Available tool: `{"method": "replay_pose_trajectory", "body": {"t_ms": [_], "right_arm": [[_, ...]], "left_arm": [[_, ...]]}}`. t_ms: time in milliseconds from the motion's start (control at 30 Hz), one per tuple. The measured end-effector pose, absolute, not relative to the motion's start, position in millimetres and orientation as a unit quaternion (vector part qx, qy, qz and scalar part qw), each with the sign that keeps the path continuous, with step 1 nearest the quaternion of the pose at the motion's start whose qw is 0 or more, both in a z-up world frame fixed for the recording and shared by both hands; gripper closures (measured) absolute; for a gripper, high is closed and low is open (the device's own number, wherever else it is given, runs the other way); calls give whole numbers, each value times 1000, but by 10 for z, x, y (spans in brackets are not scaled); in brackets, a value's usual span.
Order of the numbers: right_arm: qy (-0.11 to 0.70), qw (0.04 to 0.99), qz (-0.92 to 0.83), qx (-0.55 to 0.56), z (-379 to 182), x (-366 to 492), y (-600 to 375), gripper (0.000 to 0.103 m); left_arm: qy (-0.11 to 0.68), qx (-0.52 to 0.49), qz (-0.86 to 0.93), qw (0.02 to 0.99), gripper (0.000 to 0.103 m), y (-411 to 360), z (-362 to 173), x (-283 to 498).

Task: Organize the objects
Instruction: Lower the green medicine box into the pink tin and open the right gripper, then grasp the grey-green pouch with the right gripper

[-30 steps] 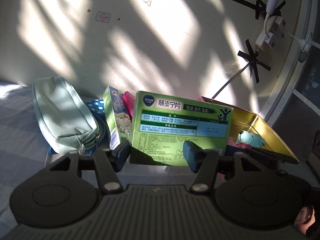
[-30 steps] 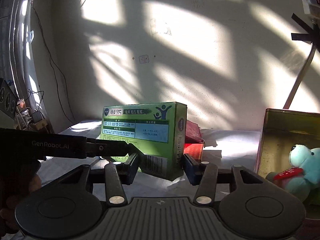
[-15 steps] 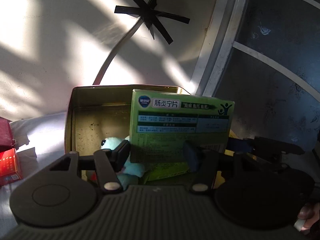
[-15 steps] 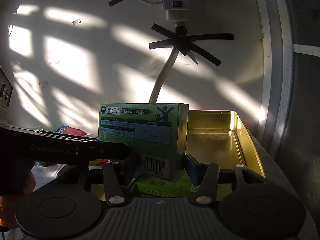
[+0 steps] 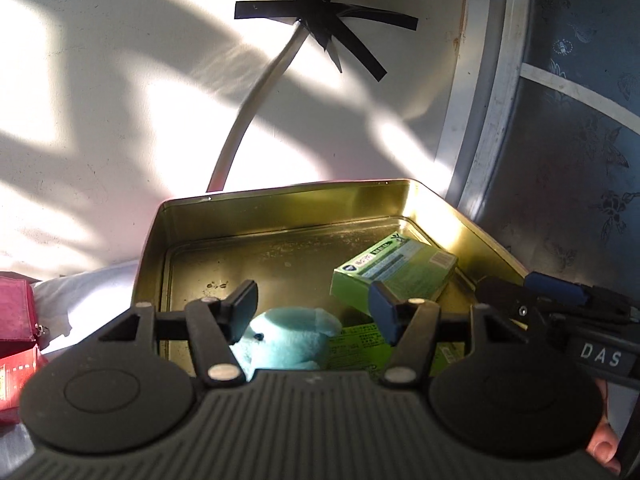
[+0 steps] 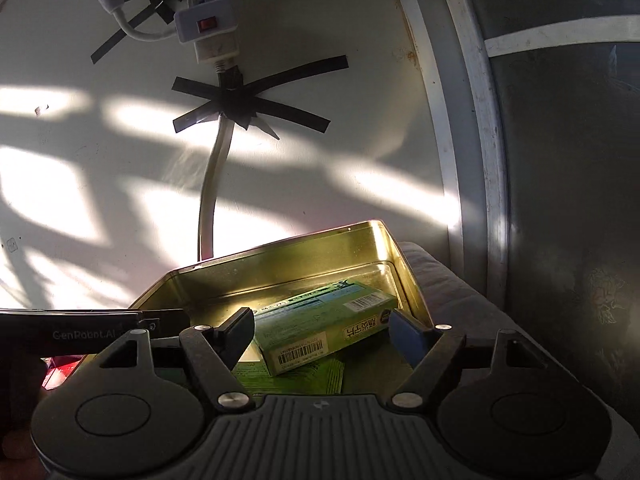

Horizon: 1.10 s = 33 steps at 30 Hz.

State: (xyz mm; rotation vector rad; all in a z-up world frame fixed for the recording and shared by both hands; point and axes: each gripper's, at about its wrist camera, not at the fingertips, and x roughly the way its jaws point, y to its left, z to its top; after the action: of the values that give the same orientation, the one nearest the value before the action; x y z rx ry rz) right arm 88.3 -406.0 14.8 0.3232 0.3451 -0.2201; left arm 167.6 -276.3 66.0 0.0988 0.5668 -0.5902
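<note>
Green cardboard medicine box (image 5: 394, 276) (image 6: 326, 330) lay tilted in gold metal tin (image 5: 280, 204) (image 6: 280, 252) | left gripper (image 5: 312, 306) spread, empty | right gripper (image 6: 322, 330) spread, empty

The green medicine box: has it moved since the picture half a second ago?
Yes. The green medicine box has left both grippers' fingers and dropped into the gold tin, lying tilted at its right side, beside the teal plush toy.

Home: taped power strip (image 6: 208, 20), bedding (image 6: 448, 280).

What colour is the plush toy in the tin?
Light teal plush toy, clearest in the left wrist view.
</note>
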Motion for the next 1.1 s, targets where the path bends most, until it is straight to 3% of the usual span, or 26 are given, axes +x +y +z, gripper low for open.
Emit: {"method": "replay_pose_trajectory", "body": {"t_ms": [367, 600, 700, 900, 1100], "right_arm": [[119, 983, -42, 133, 454, 380, -3574, 31], [113, 988, 37, 98, 667, 332, -2915, 33], [133, 984, 82, 80, 685, 438, -2546, 38], [197, 965, 170, 40, 535, 817, -1717, 38], [254, 934, 250, 32, 462, 1457, -769, 34]], "left_arm": [[233, 34, -309, 922, 40, -2235, 788, 895], [221, 28, -261, 939, 40, -1328, 726, 659], [233, 10, -207, 950, 40, -755, 636, 689], [238, -6, -13, 971, 40, 451, 412, 869], [224, -106, 110, 963, 40, 1399, 208, 966]]}}
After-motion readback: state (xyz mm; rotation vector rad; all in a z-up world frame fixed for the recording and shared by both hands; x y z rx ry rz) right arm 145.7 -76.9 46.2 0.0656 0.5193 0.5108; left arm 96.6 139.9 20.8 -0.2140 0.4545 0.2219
